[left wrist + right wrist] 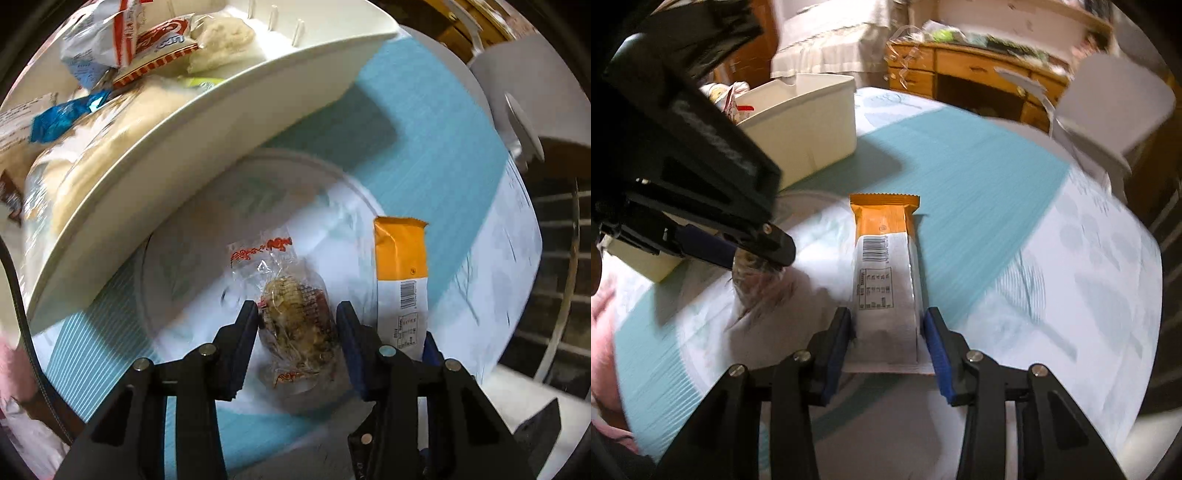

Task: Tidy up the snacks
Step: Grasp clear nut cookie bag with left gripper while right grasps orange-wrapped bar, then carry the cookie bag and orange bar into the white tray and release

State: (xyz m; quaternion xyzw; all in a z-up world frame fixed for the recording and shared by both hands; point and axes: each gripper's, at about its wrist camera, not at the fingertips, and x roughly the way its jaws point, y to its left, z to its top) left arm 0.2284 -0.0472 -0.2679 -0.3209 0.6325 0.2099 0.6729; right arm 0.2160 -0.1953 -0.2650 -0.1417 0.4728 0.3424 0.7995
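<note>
A brown snack in a clear wrapper with red print [295, 314] sits between the blue pads of my left gripper [295, 310], which points down at the table and is shut on it. The same gripper [757, 258] and snack [757, 284] show at the left of the right wrist view, just above the cloth. My right gripper [886, 317] is shut on the near end of a long bar in an orange and white wrapper [882, 266], barcode side up. That bar [400, 266] lies right of the left gripper. A white bin [221, 122] with several snack packs stands close behind.
A teal and white cloth [979, 192] covers the round table. The white bin [812, 122] stands at the back left. Beyond the table's far edge are a white chair [1108, 110] and a wooden desk [979, 70]. A pink sleeve [602, 314] is at the left edge.
</note>
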